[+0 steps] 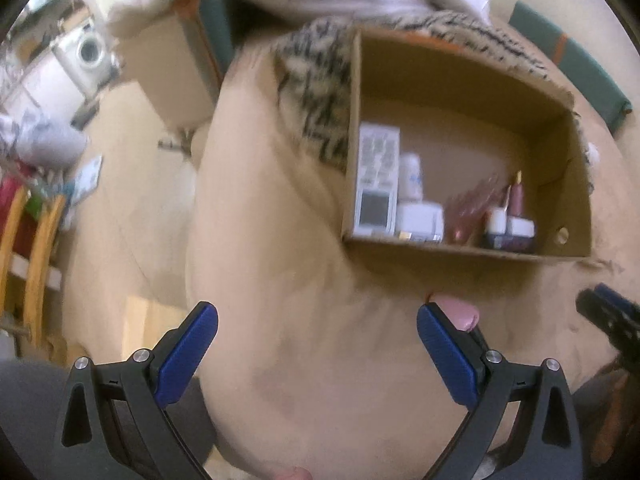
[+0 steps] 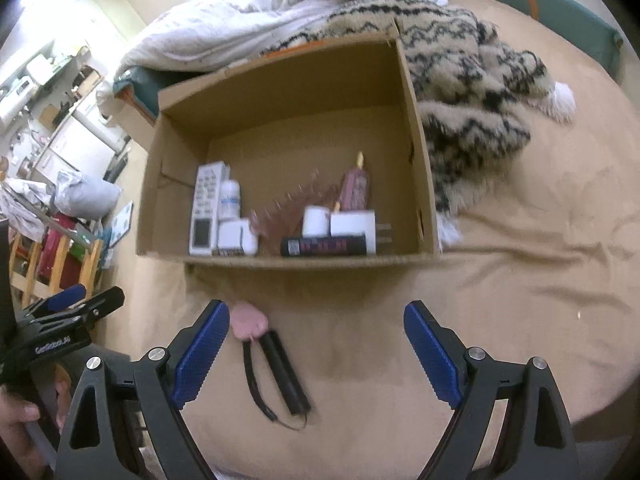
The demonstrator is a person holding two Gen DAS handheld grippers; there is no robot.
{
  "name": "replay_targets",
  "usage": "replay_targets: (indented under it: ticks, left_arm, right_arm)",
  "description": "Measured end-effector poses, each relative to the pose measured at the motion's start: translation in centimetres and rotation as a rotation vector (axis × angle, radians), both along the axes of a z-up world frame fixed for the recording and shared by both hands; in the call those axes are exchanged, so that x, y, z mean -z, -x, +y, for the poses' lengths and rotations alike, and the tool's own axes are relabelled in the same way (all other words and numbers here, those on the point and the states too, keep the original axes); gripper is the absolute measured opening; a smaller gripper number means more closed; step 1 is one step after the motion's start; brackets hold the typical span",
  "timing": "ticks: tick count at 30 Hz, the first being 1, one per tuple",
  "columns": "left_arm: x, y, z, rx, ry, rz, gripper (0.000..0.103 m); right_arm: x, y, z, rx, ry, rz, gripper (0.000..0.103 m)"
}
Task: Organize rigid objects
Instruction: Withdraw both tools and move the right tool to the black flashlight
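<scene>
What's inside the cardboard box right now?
Inside the cardboard box: a white carton, white bottle, white jars, pink bottle, black tube. The near wall hides their bases.

A rumpled white duvet (image 2: 256, 16) and a shaggy black-patterned throw (image 2: 472, 92) lie across the tan bedspread (image 2: 540, 280), with a washing machine (image 1: 90, 50) and wooden rails (image 1: 36, 264) off beyond the bed.
</scene>
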State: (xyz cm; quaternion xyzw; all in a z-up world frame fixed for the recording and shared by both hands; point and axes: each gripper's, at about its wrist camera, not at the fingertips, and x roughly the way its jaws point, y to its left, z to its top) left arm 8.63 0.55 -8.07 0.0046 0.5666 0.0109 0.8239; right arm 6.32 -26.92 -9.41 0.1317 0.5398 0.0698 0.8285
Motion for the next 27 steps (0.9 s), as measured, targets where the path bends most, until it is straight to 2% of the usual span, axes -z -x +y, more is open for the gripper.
replay_targets:
  ticks: [2, 7, 13, 15, 18, 20, 22, 24, 26, 27]
  left_arm:
    - [0.4, -0.2, -0.1, -0.010, 0.012, 0.019, 0.100]
    - [-0.3, -0.3, -0.2, -0.016, 0.018, -0.007, 0.100]
    - [-0.4, -0.4, 0.1, -0.025, 0.061, 0.009, 0.100]
    - [-0.5, -0.4, 0.2, -0.030, 0.078, 0.012, 0.100]
    - [-0.5, -0.4, 0.2, -0.033, 0.093, 0.021, 0.100]
    - [-0.4, -0.5, 0.0, -0.028, 0.100, 0.028, 0.100]
    - [-0.4, -0.5, 0.0, -0.025, 0.098, 0.031, 0.100]
    - [-0.3, -0.5, -0.1, -0.022, 0.098, 0.036, 0.100]
    - [-0.2, -0.5, 0.0, -0.024, 0.101, 0.041, 0.100]
    - [-0.1, -0.5, 0.0, -0.025, 0.103, 0.044, 0.100]
  right_arm:
    - [0.6, 0.4, 0.0, 0.006, -0.008, 0.026, 0.094]
    - [2.3, 0.8, 0.8, -0.012, 0.000, 0.099, 0.094]
    - [5.4, 1.0, 4.3, -0.152, 0.062, 0.213, 0.094]
    - [6.4, 0.7, 5.7, -0.205, 0.097, 0.232, 0.078]
    - [7.8, 0.2, 7.4, -0.260, 0.124, 0.270, 0.069]
    - [8.8, 0.1, 8.3, -0.287, 0.164, 0.290, 0.067]
    - [9.4, 0.4, 9.0, -0.312, 0.217, 0.294, 0.060]
    - [9.3, 0.8, 9.7, -0.345, 0.281, 0.269, 0.035]
    - [8.9, 1.2, 9.8, -0.366, 0.289, 0.253, 0.021]
    - [8.6, 1.3, 9.7, -0.365, 0.281, 0.249, 0.021]
